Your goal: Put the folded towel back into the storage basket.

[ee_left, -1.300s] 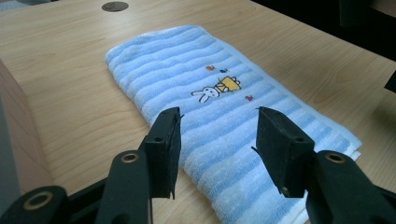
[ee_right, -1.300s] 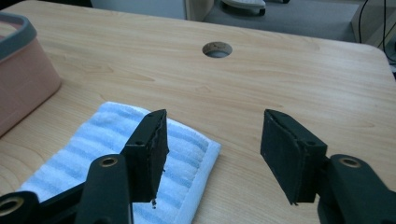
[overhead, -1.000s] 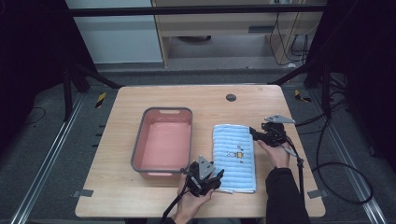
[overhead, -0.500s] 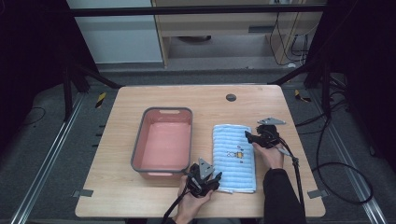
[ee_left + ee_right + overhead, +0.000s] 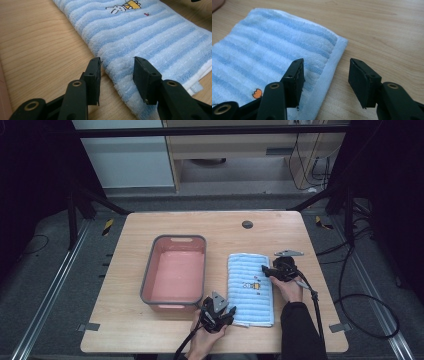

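Towel: a blue-and-white striped towel [image 5: 251, 289] lies folded flat on the bench [image 5: 150, 330], right of centre, its long side running away from the person; a small cartoon print sits near its middle.
Left tool: the left tool [image 5: 223, 313] is at the towel's near left corner. In the left gripper view its jaws stand apart and have just been closing, with the towel's edge [image 5: 120, 75] between them; one jaw is over bare wood, the other over the cloth. The pads do not press on the cloth yet.
Right tool: the right tool [image 5: 267, 270] is at the towel's right edge, toward the far end. In the right gripper view its jaws are apart and have just been closing, straddling the hemmed border [image 5: 329, 75]; one jaw is above the stripes, the other above bare wood. No grip on the cloth shows.
Basin: a pink basin with a grey rim [image 5: 146, 285] stands just left of the towel, close to the left tool, apart from the cloth.
Bench hole: a dark round cap [image 5: 247, 224] sits in the wood beyond the towel, well apart from it.
Cables: a black cable [image 5: 320, 310] trails from the right tool over the bench's right edge.
In the way: nothing lies on the towel or between the tools and its edges.
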A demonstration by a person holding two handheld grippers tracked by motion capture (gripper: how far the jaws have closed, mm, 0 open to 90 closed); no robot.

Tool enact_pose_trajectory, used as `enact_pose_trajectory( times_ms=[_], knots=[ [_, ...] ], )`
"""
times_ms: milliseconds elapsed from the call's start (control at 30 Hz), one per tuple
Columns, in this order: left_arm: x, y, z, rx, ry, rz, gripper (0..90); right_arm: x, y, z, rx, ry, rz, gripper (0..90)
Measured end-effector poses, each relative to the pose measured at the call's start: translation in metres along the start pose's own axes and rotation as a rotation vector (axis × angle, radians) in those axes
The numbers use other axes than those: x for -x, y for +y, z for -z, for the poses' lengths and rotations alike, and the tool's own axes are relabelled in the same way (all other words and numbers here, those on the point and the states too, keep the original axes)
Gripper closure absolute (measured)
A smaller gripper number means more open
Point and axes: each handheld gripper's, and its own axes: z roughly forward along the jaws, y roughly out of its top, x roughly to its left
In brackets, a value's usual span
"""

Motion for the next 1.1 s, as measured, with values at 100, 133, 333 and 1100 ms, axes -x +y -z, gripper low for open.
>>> enact_pose_trajectory(
  times_ms=[100,133,333,1100],
  knots=[
    [-0.001,0.000,-0.001,-0.002,-0.002,0.004,57.5,0.000,-0.002,-0.002,-0.016,0.007,0.004,47.7],
    [0.000,0.000,-0.001,-0.004,-0.002,0.008,57.5,-0.001,-0.002,-0.002,-0.016,0.007,0.005,48.1],
    [0.001,0.000,-0.002,-0.013,0.005,0.004,58.4,-0.003,-0.003,-0.004,-0.024,0.010,0.002,50.5],
    [0.005,0.004,0.000,-0.013,-0.014,0.028,85.0,-0.012,0.001,0.003,-0.016,0.062,0.012,82.1]
  ],
)
